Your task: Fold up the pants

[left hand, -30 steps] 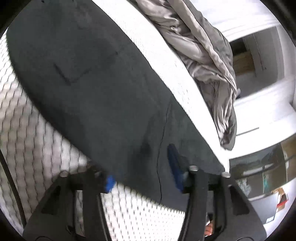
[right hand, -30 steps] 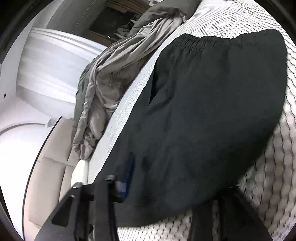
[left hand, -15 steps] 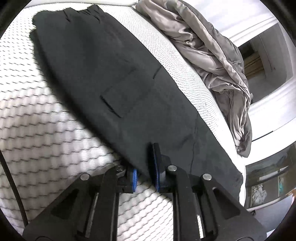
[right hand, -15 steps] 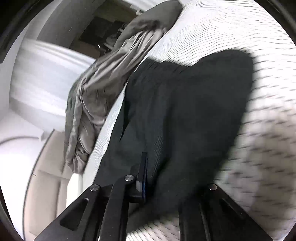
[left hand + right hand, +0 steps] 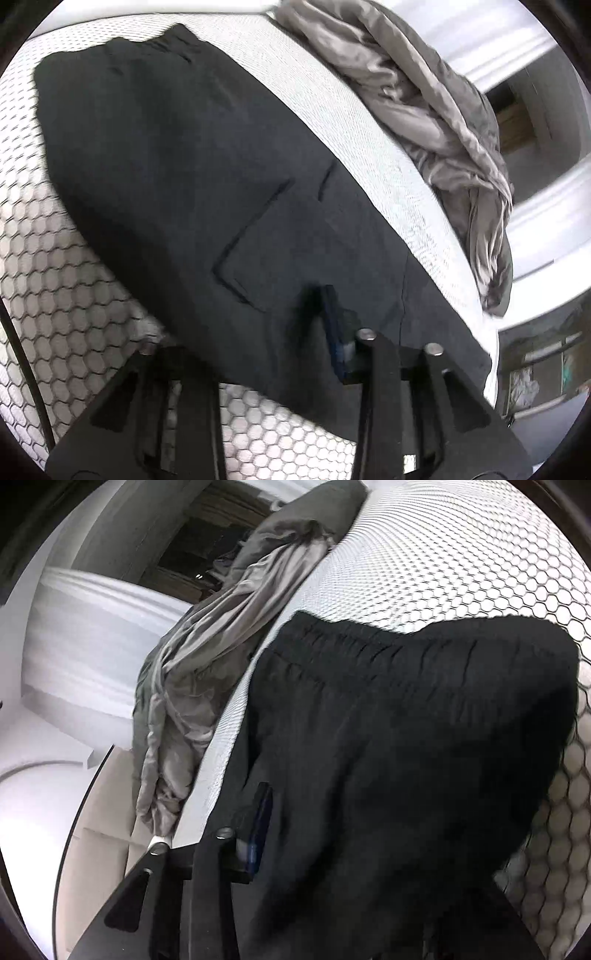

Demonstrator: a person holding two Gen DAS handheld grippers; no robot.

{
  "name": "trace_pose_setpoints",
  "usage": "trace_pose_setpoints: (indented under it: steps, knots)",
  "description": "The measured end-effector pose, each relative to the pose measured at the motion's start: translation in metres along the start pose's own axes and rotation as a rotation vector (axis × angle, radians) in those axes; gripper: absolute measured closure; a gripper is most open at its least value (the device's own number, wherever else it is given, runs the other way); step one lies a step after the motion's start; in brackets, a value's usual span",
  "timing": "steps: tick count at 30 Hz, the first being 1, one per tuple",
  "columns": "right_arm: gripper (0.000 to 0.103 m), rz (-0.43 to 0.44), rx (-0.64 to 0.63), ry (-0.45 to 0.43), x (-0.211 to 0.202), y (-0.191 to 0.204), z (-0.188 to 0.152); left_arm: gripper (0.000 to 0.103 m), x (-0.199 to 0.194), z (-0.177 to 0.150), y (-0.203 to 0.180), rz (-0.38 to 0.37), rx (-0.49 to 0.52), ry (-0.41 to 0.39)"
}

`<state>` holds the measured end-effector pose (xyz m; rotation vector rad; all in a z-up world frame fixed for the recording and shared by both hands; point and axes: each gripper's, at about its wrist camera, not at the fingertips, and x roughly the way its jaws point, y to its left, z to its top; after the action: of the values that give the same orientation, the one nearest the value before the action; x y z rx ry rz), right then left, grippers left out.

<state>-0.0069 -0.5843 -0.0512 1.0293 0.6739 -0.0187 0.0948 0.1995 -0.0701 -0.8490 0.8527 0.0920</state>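
The dark pants [image 5: 207,177] lie lengthwise along the bed [image 5: 66,280], waistband far from both hands, each gripper, left [image 5: 258,332] and right [image 5: 332,849], easing its jaws on near-edge cloth.

Honeycomb-patterned bed [image 5: 59,280] bears black pants [image 5: 207,177] (grey blanket [image 5: 436,96] beside).

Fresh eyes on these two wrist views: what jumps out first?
The black pants fill both views, spread over a white honeycomb-patterned bed cover, elastic waistband at the far end. Both grippers have pants fabric between their jaws, which are opening slightly. A crumpled grey blanket lies along the bed's far edge.
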Motion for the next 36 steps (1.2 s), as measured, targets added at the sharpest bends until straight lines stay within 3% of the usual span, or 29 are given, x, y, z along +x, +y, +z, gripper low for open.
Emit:
trace_pose_setpoints:
  steps: [3,7,12,18,19,21,24,26,30,33,36]
  knots:
    - [0.089,0.030,0.038,-0.022,-0.010,-0.008,0.003,0.085,-0.007,0.003,0.017,-0.025,-0.057,-0.011]
    - [0.088,0.004,0.011,-0.037,-0.029,-0.010,0.002,0.080,-0.021,0.003,0.035,-0.067,-0.085,-0.009]
    - [0.083,0.029,0.033,0.000,-0.026,-0.015,0.003,0.073,-0.029,0.003,0.030,-0.029,-0.037,-0.019]
    - [0.080,-0.006,-0.001,-0.003,-0.015,-0.006,0.002,0.071,-0.023,0.023,0.046,-0.038,-0.132,-0.043]
    - [0.080,-0.009,-0.004,-0.005,-0.014,-0.005,0.002,0.073,-0.023,0.025,0.049,-0.028,-0.137,-0.064]
    - [0.079,-0.006,-0.011,0.000,-0.015,-0.005,0.003,0.090,-0.025,0.026,0.056,0.010,-0.147,-0.088]
    - [0.079,0.026,0.010,0.014,-0.021,-0.011,0.005,0.095,-0.044,0.025,0.073,0.038,-0.179,-0.139]
    - [0.079,0.060,0.047,0.020,-0.028,-0.018,0.005,0.094,-0.057,0.025,0.085,0.054,-0.198,-0.172]
    - [0.079,0.075,0.060,0.023,-0.031,-0.019,0.004,0.091,-0.062,0.028,0.107,0.005,-0.275,-0.146]
    - [0.076,0.059,0.058,0.010,-0.025,-0.014,0.004,0.081,-0.054,0.031,0.102,-0.007,-0.247,-0.125]
    - [0.075,0.059,0.055,0.006,-0.014,-0.010,0.006,0.080,-0.041,0.035,0.093,0.005,-0.233,-0.126]
